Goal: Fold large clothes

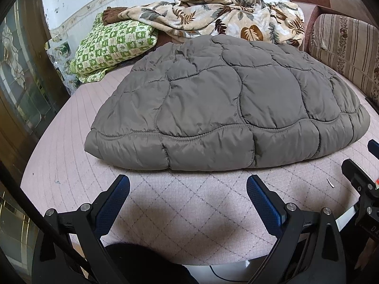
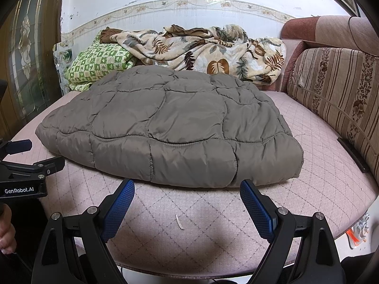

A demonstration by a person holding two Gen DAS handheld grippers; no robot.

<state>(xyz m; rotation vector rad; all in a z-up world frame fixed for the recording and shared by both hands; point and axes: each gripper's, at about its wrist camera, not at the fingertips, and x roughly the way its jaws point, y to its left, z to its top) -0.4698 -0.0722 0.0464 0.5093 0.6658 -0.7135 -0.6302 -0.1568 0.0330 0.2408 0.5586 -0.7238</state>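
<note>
A grey quilted puffer jacket (image 1: 225, 104) (image 2: 165, 127) lies folded into a compact, puffy rectangle on the pink quilted seat (image 1: 189, 203) (image 2: 189, 224). My left gripper (image 1: 188, 182) is open, empty, and hovers just short of the jacket's near edge. My right gripper (image 2: 187, 185) is also open and empty, its blue pads (image 2: 255, 208) almost at the jacket's front hem. In the right wrist view the left gripper (image 2: 23, 153) shows at the left edge. The right gripper (image 1: 364, 161) shows at the right edge of the left wrist view.
A leaf-print blanket (image 2: 201, 49) and a green checked cloth (image 2: 99, 64) are heaped behind the jacket against the wall. A striped sofa back cushion (image 2: 336, 94) borders the right side. A glass-panelled wooden door (image 1: 21, 75) stands on the left. A small white scrap (image 2: 179, 222) lies on the seat.
</note>
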